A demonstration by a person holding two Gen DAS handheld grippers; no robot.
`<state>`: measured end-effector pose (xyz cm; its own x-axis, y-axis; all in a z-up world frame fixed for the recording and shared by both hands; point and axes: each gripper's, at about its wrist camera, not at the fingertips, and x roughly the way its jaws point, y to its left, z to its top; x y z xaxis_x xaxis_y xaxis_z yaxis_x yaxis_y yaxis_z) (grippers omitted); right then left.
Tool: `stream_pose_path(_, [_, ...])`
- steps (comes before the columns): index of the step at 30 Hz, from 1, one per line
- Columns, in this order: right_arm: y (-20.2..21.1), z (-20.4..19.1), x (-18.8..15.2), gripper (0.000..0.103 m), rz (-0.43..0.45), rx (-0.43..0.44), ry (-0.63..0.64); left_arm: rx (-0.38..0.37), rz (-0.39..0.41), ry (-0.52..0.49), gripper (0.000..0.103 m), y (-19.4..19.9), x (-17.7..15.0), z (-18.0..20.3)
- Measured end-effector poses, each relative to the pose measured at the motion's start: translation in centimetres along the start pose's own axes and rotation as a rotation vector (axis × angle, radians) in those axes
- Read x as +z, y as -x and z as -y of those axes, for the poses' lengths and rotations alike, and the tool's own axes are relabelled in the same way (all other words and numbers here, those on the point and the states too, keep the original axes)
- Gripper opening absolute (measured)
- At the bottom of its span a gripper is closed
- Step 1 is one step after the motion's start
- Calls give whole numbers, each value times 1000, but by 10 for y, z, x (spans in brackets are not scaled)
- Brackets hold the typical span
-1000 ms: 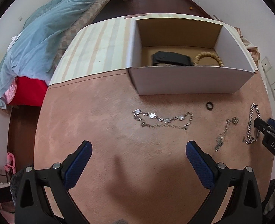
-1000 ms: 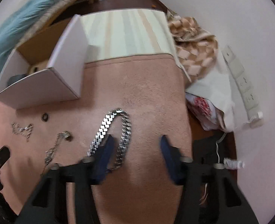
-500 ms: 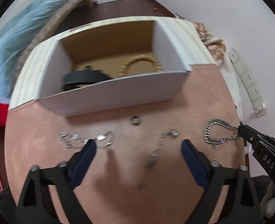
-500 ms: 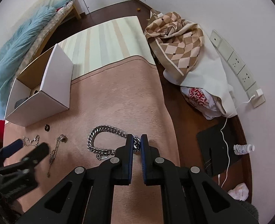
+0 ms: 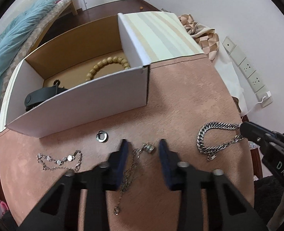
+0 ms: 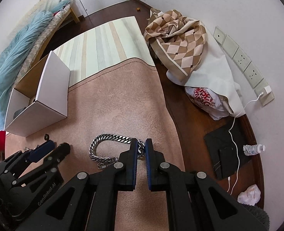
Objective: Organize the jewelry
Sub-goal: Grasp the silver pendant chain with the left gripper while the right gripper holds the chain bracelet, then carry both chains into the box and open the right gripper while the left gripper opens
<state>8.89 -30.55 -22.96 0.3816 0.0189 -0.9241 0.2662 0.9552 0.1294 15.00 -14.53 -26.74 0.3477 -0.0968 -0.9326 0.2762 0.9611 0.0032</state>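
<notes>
My right gripper [image 6: 141, 144] is shut on a thick silver curb chain [image 6: 105, 137], which also shows in the left wrist view [image 5: 211, 134]; most of the chain lies on the pink mat [image 6: 122, 100]. My left gripper [image 5: 143, 146] is open with its jaws either side of a thin necklace with a pendant [image 5: 134, 159]. A small ring [image 5: 102, 136] and a silver link bracelet [image 5: 59, 160] lie on the mat. A white cardboard box [image 5: 84, 104] holds a wooden bead bracelet [image 5: 107, 63] and a black band [image 5: 41, 94].
The box stands at the mat's far left [image 6: 36, 113]. A striped mat [image 6: 103, 44] lies beyond. Right of the table, a checked cloth [image 6: 176, 42], a plastic bag [image 6: 203, 98], a black pad [image 6: 224, 150] and a bottle [image 6: 253, 149] lie on the floor. A bed [image 6: 16, 53] is at the left.
My left gripper has moved forward and narrowed around the thin necklace. My right gripper closed on the thick chain a second ago and still holds it, barely moved.
</notes>
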Motion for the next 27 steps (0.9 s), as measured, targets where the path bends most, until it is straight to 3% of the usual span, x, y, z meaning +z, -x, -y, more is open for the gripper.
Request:
stream_pose_path(2, [0,0,-1,8,-1,1,-1,-5,6,-4,10,0,1,1])
stream_pose_path(9, [15,-6,-1,8,12,57,-1,-46,46,16,9,15,-4,-7])
stream_pose_path(16, [48,-21,5,8,51,141,15,-63,106,50,9,60,-13,-34])
stream_pose_path(27, [108,-60,25,8,126,268,46,-172,230,131,9,157,3,-85])
